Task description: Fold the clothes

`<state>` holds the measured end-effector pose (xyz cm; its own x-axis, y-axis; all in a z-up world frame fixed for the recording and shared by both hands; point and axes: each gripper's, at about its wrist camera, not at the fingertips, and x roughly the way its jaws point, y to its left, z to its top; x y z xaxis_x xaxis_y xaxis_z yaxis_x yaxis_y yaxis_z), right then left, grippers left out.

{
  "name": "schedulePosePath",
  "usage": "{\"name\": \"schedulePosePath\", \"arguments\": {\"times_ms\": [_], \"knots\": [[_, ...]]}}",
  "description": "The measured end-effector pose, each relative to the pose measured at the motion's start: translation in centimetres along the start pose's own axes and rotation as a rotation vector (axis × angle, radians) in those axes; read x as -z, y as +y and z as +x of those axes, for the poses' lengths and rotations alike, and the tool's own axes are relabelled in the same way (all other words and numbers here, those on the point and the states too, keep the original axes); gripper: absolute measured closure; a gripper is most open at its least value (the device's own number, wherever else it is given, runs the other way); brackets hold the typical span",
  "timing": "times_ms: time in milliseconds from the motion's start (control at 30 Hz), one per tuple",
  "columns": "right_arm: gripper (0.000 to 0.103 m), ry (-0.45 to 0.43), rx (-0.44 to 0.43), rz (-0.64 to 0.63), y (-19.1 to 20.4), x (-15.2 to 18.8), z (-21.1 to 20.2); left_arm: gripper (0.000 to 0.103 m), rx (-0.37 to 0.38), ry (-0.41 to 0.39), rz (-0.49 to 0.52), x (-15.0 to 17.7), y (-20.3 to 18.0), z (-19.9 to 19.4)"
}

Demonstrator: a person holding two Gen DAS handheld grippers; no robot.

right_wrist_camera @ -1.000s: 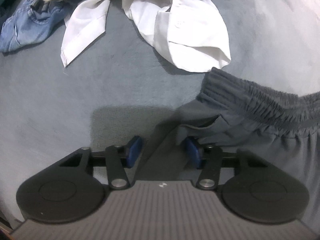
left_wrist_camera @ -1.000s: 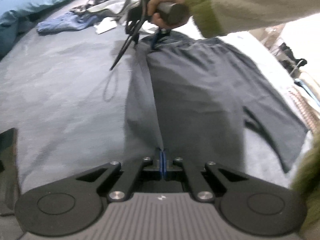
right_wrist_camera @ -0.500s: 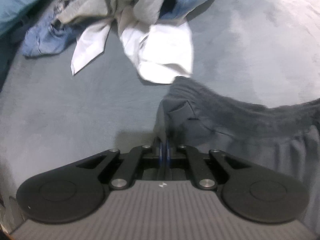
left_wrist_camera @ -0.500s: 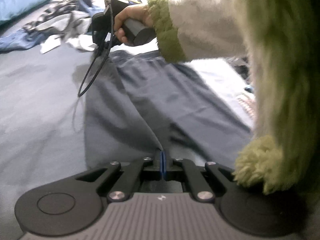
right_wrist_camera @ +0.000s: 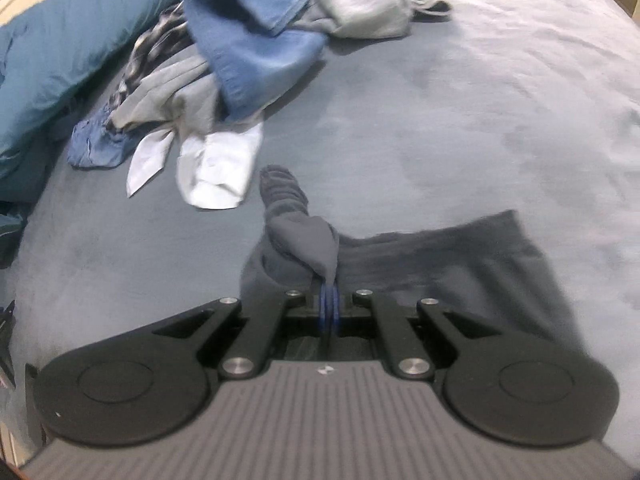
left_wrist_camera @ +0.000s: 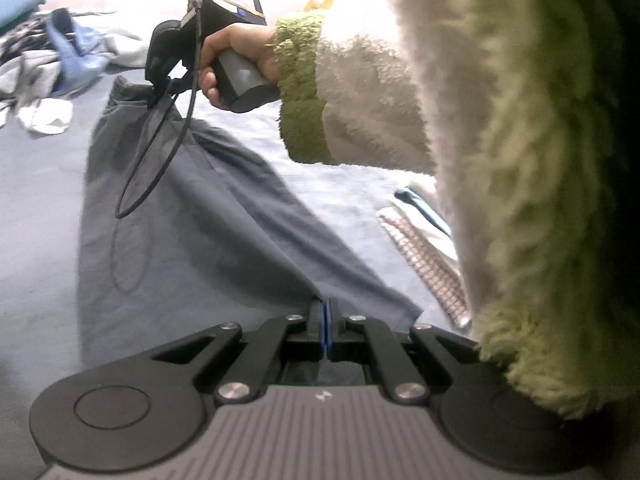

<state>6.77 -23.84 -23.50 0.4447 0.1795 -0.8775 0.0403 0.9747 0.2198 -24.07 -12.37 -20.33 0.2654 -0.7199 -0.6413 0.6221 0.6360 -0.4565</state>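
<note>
The grey shorts [left_wrist_camera: 208, 216] lie stretched over a blue-grey bedspread [left_wrist_camera: 36, 184], lifted at two ends. In the left wrist view, the left gripper [left_wrist_camera: 323, 320] has its blue pads pressed together on a hem corner, the cloth running up and away as a taut ridge. At the far end a hand [left_wrist_camera: 236, 60] in a fleecy cream and green sleeve [left_wrist_camera: 360, 92] holds the right gripper. In the right wrist view, the right gripper [right_wrist_camera: 329, 304] is clamped on a bunched fold at the waistband, which stands up above the pads. Behind, at the left, a heap of clothes [right_wrist_camera: 224, 68] lies beside a blue pillow [right_wrist_camera: 60, 52].
</note>
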Motion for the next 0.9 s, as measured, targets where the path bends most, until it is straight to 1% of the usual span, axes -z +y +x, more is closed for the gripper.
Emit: {"name": "schedulePosePath", "arguments": {"times_ms": [200,333,400,467,533,633,667,733,800,833,900], "knots": [[0.101,-0.017,-0.043,0.029,-7.6,0.0,-1.2,0.101,-0.002,0.034,-0.015,-1.5,-4.6,7.3],[0.101,-0.004,-0.073,0.068,-12.2,0.1,-0.1,0.101,-0.019,0.054,-0.047,-2.4,-6.1,11.8],[0.101,0.004,-0.092,0.084,-14.0,0.1,0.8,0.101,-0.02,0.063,-0.082,-2.8,-6.2,13.7],[0.101,0.008,-0.108,0.09,-15.3,0.2,1.5,0.101,-0.024,0.065,-0.109,-3.3,-6.6,15.3],[0.101,0.006,-0.12,0.086,-16.2,0.2,2.1,0.101,-0.031,0.069,-0.115,-3.9,-6.7,16.8],[0.1,0.017,-0.15,0.082,-17.3,0.2,3.2,0.101,-0.053,0.087,-0.102,-4.5,-7.2,18.4],[0.098,0.028,-0.165,0.085,-17.6,0.2,3.6,0.101,-0.059,0.097,-0.101,-4.6,-7.3,18.9],[0.096,0.043,-0.207,0.102,-18.6,0.4,3.6,0.101,-0.075,0.115,-0.081,-4.5,-7.7,19.4],[0.087,0.011,-0.236,0.093,-19.6,0.7,1.8,0.101,-0.078,0.129,-0.064,-4.4,-8.2,19.5],[0.079,-0.031,-0.233,0.076,-20.2,1.0,0.1,0.101,-0.076,0.138,-0.058,-4.4,-8.2,19.5],[0.078,-0.139,-0.214,0.041,-21.9,1.9,-4.1,0.101,-0.071,0.161,-0.033,-4.3,-8.5,20.1]]}}
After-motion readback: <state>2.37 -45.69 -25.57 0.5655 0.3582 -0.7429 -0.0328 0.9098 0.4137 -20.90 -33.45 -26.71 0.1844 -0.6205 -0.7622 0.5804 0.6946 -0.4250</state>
